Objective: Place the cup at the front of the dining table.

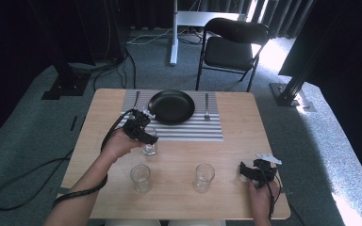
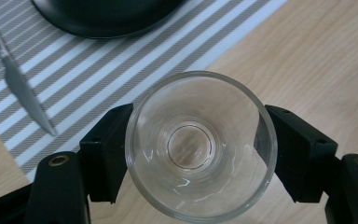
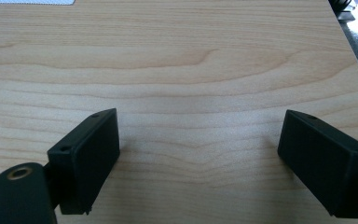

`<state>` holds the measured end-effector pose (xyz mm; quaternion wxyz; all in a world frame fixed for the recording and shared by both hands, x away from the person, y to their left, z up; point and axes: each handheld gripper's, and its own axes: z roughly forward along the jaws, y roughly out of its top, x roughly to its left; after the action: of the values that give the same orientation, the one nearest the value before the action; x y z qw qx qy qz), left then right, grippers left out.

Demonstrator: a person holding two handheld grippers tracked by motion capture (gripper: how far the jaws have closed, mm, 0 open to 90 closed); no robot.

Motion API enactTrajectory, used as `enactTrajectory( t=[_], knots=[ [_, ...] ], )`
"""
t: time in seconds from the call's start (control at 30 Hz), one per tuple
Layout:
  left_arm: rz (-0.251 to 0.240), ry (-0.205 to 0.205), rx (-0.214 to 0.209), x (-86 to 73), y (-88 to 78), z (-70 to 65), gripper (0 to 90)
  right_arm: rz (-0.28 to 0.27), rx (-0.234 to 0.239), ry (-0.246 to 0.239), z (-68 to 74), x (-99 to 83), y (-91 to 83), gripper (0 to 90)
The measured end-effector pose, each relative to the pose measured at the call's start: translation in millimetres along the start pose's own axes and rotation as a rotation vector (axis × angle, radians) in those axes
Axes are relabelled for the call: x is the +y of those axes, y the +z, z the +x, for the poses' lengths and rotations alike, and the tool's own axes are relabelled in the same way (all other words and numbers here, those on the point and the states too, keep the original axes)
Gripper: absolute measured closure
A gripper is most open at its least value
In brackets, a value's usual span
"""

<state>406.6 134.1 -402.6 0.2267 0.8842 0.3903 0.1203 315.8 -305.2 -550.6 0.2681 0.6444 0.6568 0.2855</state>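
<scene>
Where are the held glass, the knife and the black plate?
held glass (image 2: 200,149), left gripper view, its base seen through the rim
knife (image 2: 25,95), left gripper view, blade
black plate (image 1: 171,107), high view, centre

High cam sits above my side, looking forward and down over the whole table (image 1: 179,197). My left gripper cam stares straight down, close on the glass (image 2: 200,147); the right one skims bare wood up close. All share the tabletop.
</scene>
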Motion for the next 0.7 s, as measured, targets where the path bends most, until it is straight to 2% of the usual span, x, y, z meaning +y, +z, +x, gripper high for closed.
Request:
enactTrajectory(
  t=[0.03, 0.23, 0.33, 0.5, 0.7],
  knots=[
    [-0.003, -0.012, 0.014, 0.7, -0.3, 3.3, 28.8, 0.0, 0.0, 0.0, 0.0, 0.0, 0.0, 12.1],
    [0.01, -0.031, 0.022, 3.2, 2.8, 15.3, 28.8, 0.0, 0.0, 0.0, 0.0, 0.0, 0.0, 12.1],
    [0.009, -0.047, 0.042, 5.3, 4.5, 19.6, 28.8, 0.0, 0.0, 0.0, 0.0, 0.0, 0.0, 12.1],
    [-0.006, -0.079, 0.046, 7.1, 5.2, 29.7, 28.8, 0.0, 0.0, 0.0, 0.0, 0.0, 0.0, 12.1],
    [0.002, -0.096, 0.06, 10.7, 10.1, 38.9, 28.8, 0.0, 0.0, 0.0, 0.0, 0.0, 0.0, 12.1]
  ],
)
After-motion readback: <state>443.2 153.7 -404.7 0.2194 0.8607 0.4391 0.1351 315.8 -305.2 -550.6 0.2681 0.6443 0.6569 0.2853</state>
